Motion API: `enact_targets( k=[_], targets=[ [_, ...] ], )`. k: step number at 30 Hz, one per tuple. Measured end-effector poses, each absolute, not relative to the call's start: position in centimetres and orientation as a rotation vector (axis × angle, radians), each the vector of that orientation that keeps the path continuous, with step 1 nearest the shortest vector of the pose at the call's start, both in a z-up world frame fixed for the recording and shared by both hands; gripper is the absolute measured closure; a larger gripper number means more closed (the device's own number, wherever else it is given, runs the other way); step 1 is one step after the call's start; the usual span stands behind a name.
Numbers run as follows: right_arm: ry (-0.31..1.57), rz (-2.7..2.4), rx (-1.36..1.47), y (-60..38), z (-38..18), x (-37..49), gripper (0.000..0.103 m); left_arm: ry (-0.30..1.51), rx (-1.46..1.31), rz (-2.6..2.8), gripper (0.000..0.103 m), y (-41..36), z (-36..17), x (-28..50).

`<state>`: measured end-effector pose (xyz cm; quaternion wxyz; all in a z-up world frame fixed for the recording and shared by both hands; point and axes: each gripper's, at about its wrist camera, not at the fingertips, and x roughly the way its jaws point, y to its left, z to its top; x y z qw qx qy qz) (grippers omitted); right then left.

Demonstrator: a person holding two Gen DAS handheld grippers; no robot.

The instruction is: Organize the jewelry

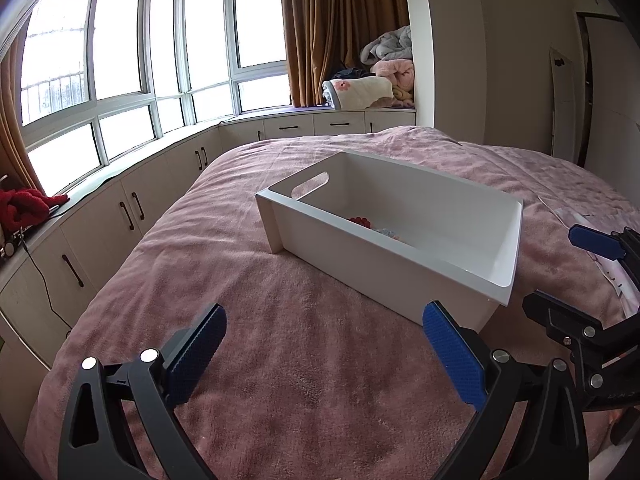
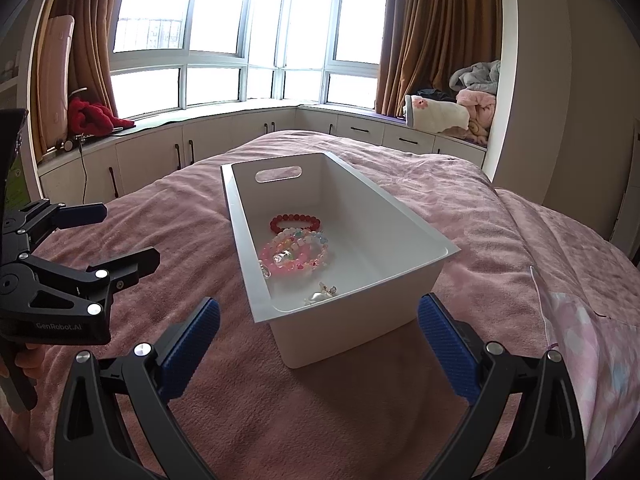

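White bin (image 2: 400, 240) on pink bed (image 2: 320, 400). Inside: red bracelet (image 2: 295, 222), pastel bracelet (image 2: 300, 236), pink bracelet (image 2: 294, 262) overlapping mid-floor; small silver piece (image 2: 322, 294) near front wall. Left gripper (image 1: 324, 356) above bedspread, fingers (image 1: 454, 356) wide apart, nothing held. Right gripper (image 2: 318, 344) just before bin's near end, fingers (image 2: 448, 348) spread, nothing held.

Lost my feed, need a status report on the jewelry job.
Left tool and right tool open, empty. Red bead bracelet and pink bead bracelets inside white plastic bin. Nothing in the way.
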<state>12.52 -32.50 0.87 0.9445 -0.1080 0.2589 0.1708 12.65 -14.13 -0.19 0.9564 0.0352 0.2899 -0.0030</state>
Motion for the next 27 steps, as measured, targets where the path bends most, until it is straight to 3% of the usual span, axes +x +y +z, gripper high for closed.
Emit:
enact_targets(
  k=[27],
  targets=[
    [0.543,0.351,-0.220,-32.40,0.50,12.63,0.005,0.553,0.009,-0.035,0.004,-13.87,0.00,11.90]
  ],
)
